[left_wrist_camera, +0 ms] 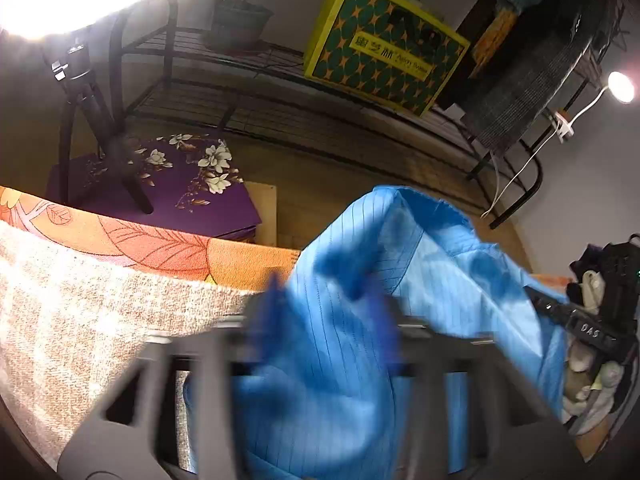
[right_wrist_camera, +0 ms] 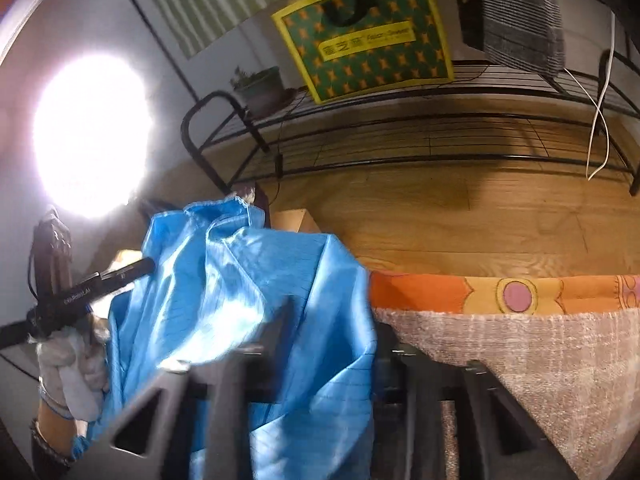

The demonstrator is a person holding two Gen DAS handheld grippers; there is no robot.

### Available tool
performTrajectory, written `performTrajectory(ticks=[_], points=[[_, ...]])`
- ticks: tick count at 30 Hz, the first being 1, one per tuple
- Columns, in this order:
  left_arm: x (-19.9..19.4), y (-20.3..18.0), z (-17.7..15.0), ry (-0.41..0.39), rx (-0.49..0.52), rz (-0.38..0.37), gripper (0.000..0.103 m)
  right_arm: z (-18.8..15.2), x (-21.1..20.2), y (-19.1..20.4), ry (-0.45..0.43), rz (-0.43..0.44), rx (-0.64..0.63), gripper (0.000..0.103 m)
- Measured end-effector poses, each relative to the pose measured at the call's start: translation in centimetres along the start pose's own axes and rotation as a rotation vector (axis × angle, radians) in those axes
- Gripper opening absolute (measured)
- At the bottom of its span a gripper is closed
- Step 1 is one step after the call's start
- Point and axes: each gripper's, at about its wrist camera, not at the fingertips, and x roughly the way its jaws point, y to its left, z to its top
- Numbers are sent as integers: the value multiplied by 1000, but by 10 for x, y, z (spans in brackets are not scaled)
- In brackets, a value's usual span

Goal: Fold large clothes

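A shiny blue garment hangs bunched up over the far edge of a table covered by a grey-beige fleecy cloth. In the left wrist view my left gripper is blurred, its fingers closed into a fold of the blue fabric. In the right wrist view my right gripper likewise pinches the blue garment, which drapes over its fingers. Each view shows the other gripper beside the cloth in a white-gloved hand: the right gripper and the left gripper.
An orange flowered sheet edges the table. Beyond lie a wooden floor, a black wire rack with a yellow-green box and a potted plant, a purple flowered mat under a tripod, and a bright lamp.
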Motion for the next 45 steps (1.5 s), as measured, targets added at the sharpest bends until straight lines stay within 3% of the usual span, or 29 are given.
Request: performTrajectory(ticks=[3, 6, 11, 17, 24, 32, 41, 44, 45], points=[[-7, -11, -5, -42, 63, 15, 2, -3, -6, 8, -42, -32, -35, 0], [-15, -17, -8, -79, 84, 36, 0, -5, -17, 19, -91, -66, -62, 0], [-45, -22, -10, -158, 79, 9, 0, -2, -51, 43, -194, -82, -121, 0], [-107, -44, -17, -254, 140, -18, 0, -8, -99, 80, -276, -121, -200, 0], [-193, -52, -52, -321, 170, -49, 0, -37, -172, 112, -337, -111, -265, 0], [-264, -55, -126, -339, 248, -61, 0, -113, -229, 138, -306, -91, -336, 0], [-287, -59, -240, -238, 390, -32, 0, -238, -247, 163, -199, -50, -406, 0], [-295, -54, -274, -202, 434, -7, 0, -275, -258, 168, -162, -47, -432, 4], [-299, -52, -286, -190, 448, -4, 0, -282, -264, 169, -163, -42, -431, 10]])
